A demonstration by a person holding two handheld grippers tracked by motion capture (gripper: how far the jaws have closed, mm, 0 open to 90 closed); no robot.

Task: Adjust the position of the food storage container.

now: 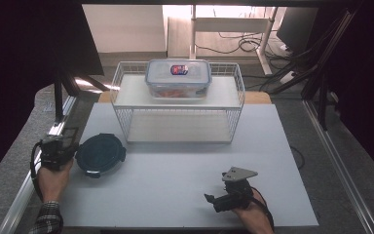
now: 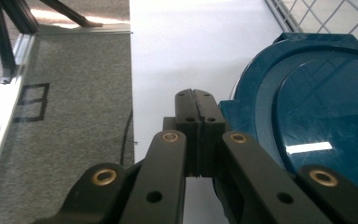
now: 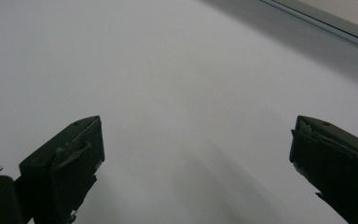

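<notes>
The left gripper (image 2: 196, 100), jaws pressed together and holding nothing, sits at nine o'clock of the round blue lid (image 1: 100, 154); it should open before grasping the rim. The right gripper (image 3: 196, 154) rests with its jaws spread wide.

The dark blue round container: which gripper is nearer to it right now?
Left. The left gripper, jaws shut, sits right beside the dark blue round container at its left edge. The right gripper, jaws open, rests well off toward the table's near right.

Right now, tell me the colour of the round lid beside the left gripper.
Dark teal blue round lid, clearest in the left gripper view.
</notes>
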